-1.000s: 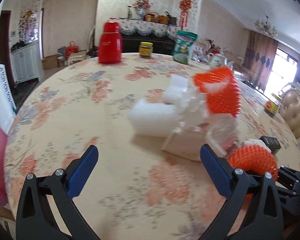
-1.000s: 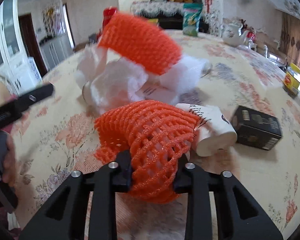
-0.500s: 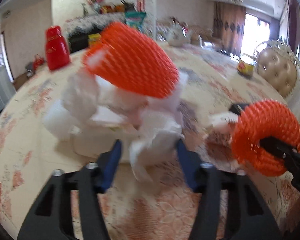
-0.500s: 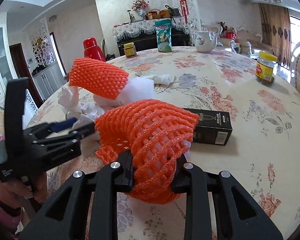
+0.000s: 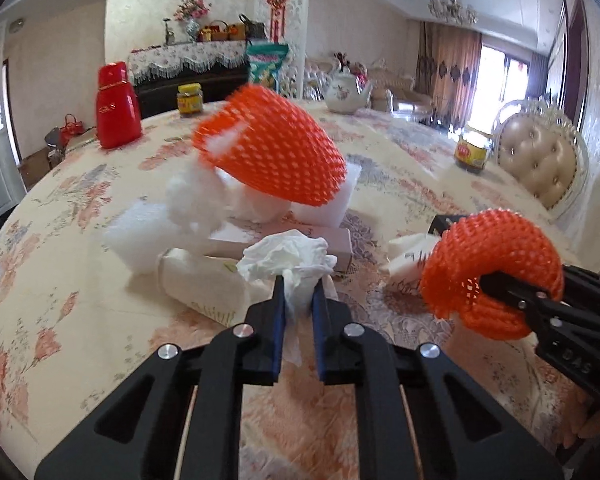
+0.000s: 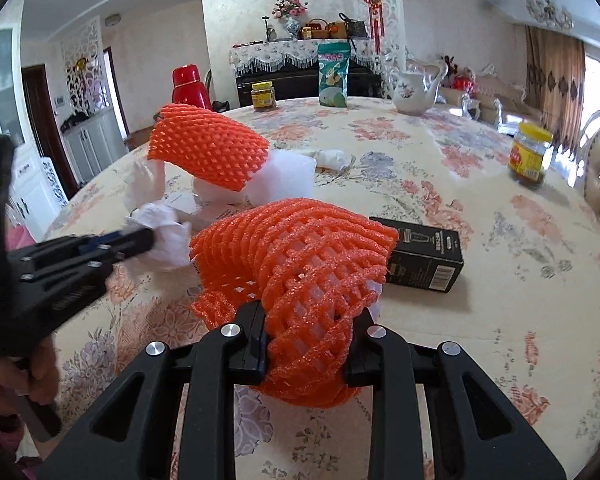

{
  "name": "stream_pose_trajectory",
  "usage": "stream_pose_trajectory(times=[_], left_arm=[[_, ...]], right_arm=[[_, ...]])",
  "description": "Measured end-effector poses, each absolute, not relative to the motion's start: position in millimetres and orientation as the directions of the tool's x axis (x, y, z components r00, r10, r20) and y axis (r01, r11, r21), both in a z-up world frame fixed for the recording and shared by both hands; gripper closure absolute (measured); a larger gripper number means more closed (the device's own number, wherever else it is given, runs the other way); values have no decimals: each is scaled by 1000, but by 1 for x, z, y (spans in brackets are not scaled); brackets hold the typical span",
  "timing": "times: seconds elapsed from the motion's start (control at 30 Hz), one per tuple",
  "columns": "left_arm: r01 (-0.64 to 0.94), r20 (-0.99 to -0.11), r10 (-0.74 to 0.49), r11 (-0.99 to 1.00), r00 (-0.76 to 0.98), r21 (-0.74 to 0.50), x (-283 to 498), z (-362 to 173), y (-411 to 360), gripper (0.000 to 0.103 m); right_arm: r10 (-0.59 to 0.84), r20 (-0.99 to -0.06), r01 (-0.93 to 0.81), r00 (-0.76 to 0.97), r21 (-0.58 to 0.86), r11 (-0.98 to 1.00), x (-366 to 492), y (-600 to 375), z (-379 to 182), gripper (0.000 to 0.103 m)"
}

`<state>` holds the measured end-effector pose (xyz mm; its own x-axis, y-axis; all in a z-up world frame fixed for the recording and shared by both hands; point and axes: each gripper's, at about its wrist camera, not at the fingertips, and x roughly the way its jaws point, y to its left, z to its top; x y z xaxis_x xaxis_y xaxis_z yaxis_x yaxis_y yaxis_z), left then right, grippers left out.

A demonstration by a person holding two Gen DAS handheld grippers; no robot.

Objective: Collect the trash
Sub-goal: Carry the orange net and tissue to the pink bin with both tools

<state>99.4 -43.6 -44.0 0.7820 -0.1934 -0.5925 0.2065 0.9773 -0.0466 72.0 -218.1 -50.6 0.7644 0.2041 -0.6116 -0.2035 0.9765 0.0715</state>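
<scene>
My left gripper point(image 5: 298, 284) is closing its jaws, and the blue pads press on a crumpled white tissue point(image 5: 288, 254) at the near edge of a trash pile. In the right wrist view that left gripper point(image 6: 150, 238) comes in from the left with the tissue point(image 6: 168, 240) at its tip. My right gripper point(image 6: 306, 332) is shut on an orange foam net point(image 6: 300, 248), lifted above the table; the same net point(image 5: 496, 248) shows at the right of the left wrist view. A second orange net point(image 5: 272, 152) rests on white foam blocks point(image 5: 140, 232) and a tissue pack point(image 5: 204, 284).
On the floral tablecloth point(image 6: 500, 320), a black box point(image 6: 424, 258) lies just behind the held net. Farther back stand a red thermos point(image 5: 116, 104), two yellow-lidded jars point(image 5: 472, 150) point(image 5: 189, 99), a teapot point(image 5: 346, 92) and a green bag point(image 5: 266, 64). A padded chair point(image 5: 540, 160) is at the right.
My left gripper moved in toward the pile and its wide-open jaws closed onto the white tissue. The right gripper kept its grip on the orange net and drifted a little.
</scene>
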Motion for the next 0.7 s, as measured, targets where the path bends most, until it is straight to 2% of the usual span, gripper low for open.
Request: stream_pose_trajectory(times=[0.17, 0.7], left_arm=[[172, -553, -169, 984, 816, -47, 69, -30, -16, 91], [34, -465, -64, 997, 883, -73, -6, -7, 71, 91]], right_arm=[[161, -602, -203, 782, 0, 979, 61, -200, -43, 77], [202, -569, -310, 797, -97, 946, 31, -126, -24, 77]])
